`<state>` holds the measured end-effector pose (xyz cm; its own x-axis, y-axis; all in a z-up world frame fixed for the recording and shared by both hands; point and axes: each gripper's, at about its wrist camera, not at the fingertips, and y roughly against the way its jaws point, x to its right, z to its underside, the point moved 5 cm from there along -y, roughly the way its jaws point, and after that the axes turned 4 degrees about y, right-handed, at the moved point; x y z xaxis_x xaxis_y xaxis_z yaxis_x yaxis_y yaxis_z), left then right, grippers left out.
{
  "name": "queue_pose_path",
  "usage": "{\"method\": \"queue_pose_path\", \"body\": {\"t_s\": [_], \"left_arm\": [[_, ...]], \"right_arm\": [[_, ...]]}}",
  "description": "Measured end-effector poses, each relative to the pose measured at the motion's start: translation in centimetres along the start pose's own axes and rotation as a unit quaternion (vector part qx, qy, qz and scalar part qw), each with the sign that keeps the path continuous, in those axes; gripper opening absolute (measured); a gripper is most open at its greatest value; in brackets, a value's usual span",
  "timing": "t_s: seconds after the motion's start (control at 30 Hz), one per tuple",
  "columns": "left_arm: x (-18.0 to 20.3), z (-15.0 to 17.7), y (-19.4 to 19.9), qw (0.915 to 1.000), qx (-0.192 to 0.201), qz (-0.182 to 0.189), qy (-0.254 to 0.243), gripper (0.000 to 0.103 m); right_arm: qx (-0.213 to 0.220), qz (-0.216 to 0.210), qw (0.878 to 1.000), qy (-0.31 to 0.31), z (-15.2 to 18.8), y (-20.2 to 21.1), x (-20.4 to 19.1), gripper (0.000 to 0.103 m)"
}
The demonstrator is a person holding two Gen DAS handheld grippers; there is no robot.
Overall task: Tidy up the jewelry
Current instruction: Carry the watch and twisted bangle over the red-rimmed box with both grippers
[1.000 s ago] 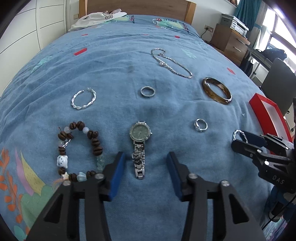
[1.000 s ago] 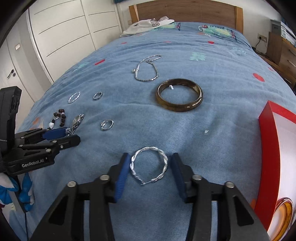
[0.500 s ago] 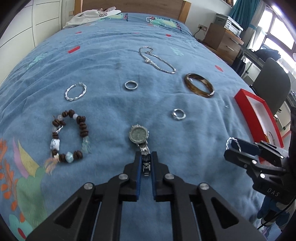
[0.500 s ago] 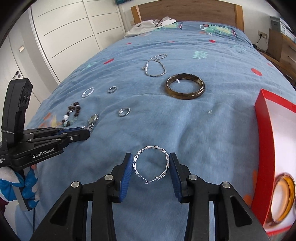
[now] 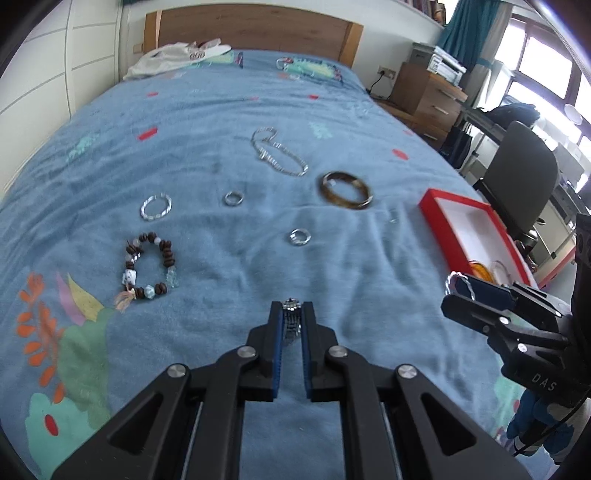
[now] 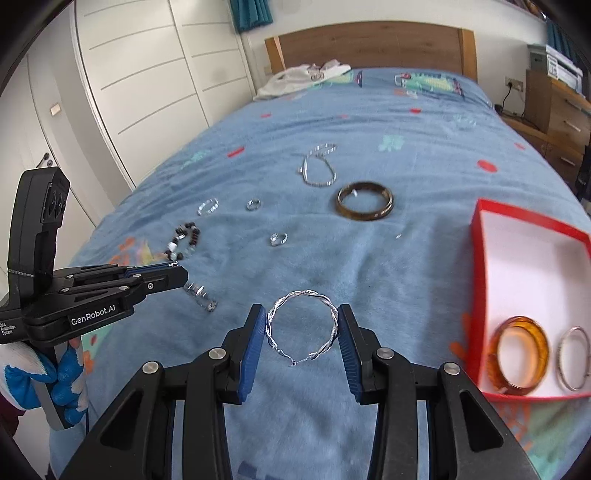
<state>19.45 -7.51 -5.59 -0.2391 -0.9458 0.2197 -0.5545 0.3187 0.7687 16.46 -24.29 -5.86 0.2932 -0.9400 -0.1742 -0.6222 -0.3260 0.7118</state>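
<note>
The left claw (image 5: 291, 314) is clamped on the watch (image 5: 291, 320): its blue pads have just come together on the metal band, which stands between them with the band's end poking out past the tips. From the right camera the watch (image 6: 199, 295) hangs below the left claw (image 6: 177, 275), clear of the bed (image 6: 424, 155).

The right claw (image 6: 302, 326) is clamped on a twisted silver hoop (image 6: 302, 326), one pad against each side of the ring, the hoop lifted off the blue bedspread. In the left view that claw (image 5: 456, 291) shows at the right edge with the hoop (image 5: 458, 282) at its tip.

A red box (image 6: 480, 236) with a white inside lies near the bed's right edge. In its near corner sit an amber bangle (image 6: 519, 354) and, just beside it, a thin silver bangle (image 6: 572, 358).

Still on the bedspread: a bead bracelet (image 5: 149, 266) toward the left edge, a second twisted hoop (image 5: 156, 206) beyond it, two small rings (image 5: 233, 198) (image 5: 300, 236) near the middle, a silver chain (image 5: 279, 157) further toward the headboard (image 5: 251, 35), and a brown bangle (image 5: 345, 190) between the chain and the box.

A gloved hand (image 6: 44, 380) grips the left handle.
</note>
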Motion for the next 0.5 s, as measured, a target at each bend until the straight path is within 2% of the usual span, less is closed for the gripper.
{"method": "queue_pose_path", "body": {"t_s": [0.27, 0.5], "left_arm": [[4.7, -1.3, 5.1, 0.9984, 0.041, 0.020, -0.033, 0.008], [10.8, -3.5, 8.4, 0.9939, 0.074, 0.055, -0.060, 0.008]], "right_arm": [[0.044, 0.021, 0.999, 0.001, -0.7, 6.4, 0.4, 0.039], [0.081, 0.047, 0.996, -0.005, -1.4, 11.8, 2.7, 0.039]]}}
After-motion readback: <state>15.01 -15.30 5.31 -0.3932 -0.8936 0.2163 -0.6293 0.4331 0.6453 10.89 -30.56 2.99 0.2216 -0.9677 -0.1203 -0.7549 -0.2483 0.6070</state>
